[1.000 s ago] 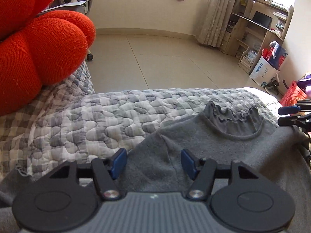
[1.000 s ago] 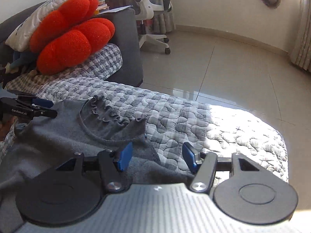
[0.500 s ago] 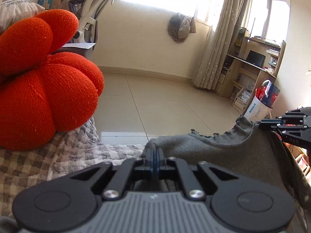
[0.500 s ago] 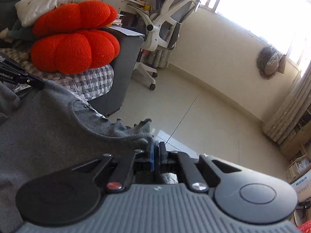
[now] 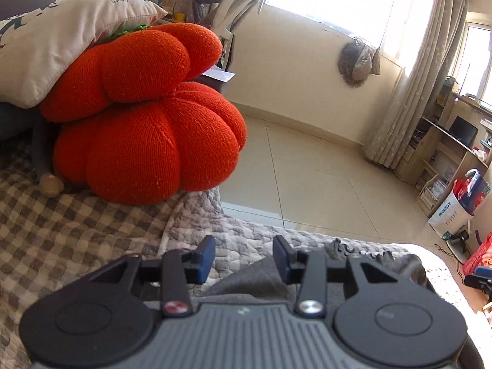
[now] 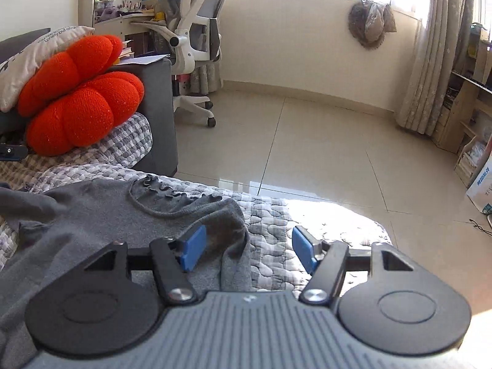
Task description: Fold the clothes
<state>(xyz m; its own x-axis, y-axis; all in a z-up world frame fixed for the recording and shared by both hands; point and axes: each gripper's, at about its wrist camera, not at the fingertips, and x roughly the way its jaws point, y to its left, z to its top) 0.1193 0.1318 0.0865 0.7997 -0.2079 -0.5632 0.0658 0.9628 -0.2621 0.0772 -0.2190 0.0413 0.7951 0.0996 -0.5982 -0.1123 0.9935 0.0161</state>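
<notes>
The right wrist view shows most of the grey top (image 6: pixel 101 212), which lies spread on the quilted grey cover (image 6: pixel 276 224) with its frilled neckline at about 12 o'clock from the right gripper (image 6: pixel 246 247); the left wrist view catches only a dark fold of it (image 5: pixel 246 279) low in the frame and a bit of the frill at 2 o'clock from the left gripper (image 5: pixel 243 258). The right gripper's blue pads (image 6: pixel 192 247) stand well apart and its jaws are opening; the shoulder edge of the top lies below and between them, with neither pad pressing on it. The left gripper's jaws are opening too, its dark blue pads (image 5: pixel 205 258) parted with a moderate gap, and nothing is pinched between them; the cover and the fold of the top show through the gap. Only the right view takes in the white office chair (image 6: pixel 196 40) whole, at 11 o'clock, with the dark sofa arm (image 6: pixel 160 113) in front of it. Only the left view shows the red crate (image 5: pixel 478 253) on the floor at 3 o'clock and the white bag (image 5: pixel 452 215) with red things in it. Both views show the orange pumpkin cushions (image 5: pixel 147 129), at 10 o'clock in each, and the pale pillow (image 5: pixel 61 40) leaning on them. The pillow bears dark lettering; in the left view "Loney" can be made out and the rest is cut off or too curved to read. The white bag carries blue print too small to read. A brown hat (image 6: pixel 370 24) hangs on the far wall.
</notes>
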